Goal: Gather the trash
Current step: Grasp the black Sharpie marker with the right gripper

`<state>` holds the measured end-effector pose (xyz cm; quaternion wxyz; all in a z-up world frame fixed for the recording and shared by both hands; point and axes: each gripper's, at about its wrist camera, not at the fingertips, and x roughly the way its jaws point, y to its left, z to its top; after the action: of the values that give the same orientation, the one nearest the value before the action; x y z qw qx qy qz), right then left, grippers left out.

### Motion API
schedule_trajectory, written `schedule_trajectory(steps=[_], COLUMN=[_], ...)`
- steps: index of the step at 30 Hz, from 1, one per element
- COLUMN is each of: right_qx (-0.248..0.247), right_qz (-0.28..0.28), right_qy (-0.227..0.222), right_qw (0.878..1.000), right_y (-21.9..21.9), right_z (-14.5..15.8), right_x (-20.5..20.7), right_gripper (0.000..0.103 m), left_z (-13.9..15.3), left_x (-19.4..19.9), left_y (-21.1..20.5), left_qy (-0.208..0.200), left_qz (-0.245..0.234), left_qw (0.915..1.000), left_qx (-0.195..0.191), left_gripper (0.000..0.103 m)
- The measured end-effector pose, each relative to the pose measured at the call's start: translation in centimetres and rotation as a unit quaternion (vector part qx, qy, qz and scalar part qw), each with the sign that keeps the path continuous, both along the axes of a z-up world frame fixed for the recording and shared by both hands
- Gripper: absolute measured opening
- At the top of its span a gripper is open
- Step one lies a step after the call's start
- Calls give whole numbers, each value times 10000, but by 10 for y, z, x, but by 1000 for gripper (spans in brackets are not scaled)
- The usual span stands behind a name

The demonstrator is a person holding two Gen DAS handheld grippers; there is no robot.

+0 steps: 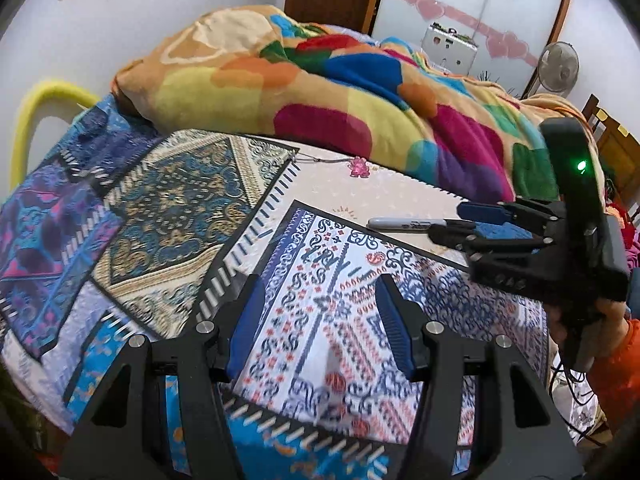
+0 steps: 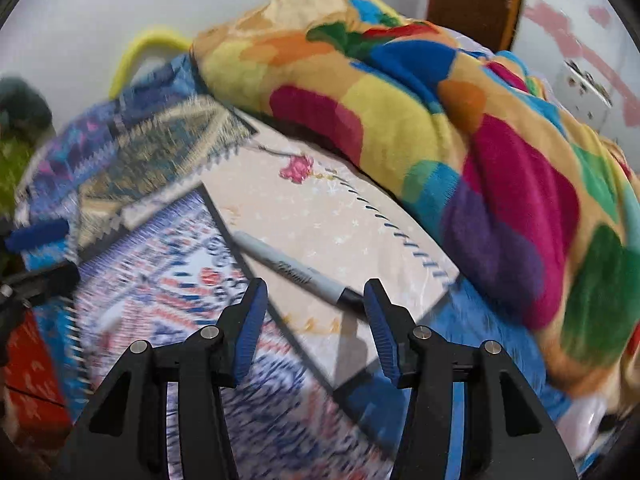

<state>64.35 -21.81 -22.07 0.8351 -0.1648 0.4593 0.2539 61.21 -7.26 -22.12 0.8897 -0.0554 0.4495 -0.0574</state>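
Grey marker pen [image 2: 294, 270] lies on the bed [image 2: 340, 216]. Right claw [image 2: 316, 312] and left claw [image 1: 318, 316] both gape wide, holding nothing.

Your light is soft, even and indoor, without glare. Fisheye bending curves the walls, and dark corners ring both views. The right view smears with motion blur left of your fingers; the marker [image 2: 296, 272] between them stays readable.
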Motion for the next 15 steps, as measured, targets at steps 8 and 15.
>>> schedule_trajectory(steps=[8,15], right_qx=[163,405], right_qz=[87,-364], right_qy=[69,114], right_qw=[9998,9985], right_y=[4,-26], right_z=[-8,-7], right_x=[3,-5], right_gripper=[25,10], left_z=[-10,-12], left_x=[27,50], left_y=[-7,-30], left_qy=[-26,103], left_qz=[77,-158], left_qw=[10000,9996], left_qx=[48,198], left_gripper=[57,57])
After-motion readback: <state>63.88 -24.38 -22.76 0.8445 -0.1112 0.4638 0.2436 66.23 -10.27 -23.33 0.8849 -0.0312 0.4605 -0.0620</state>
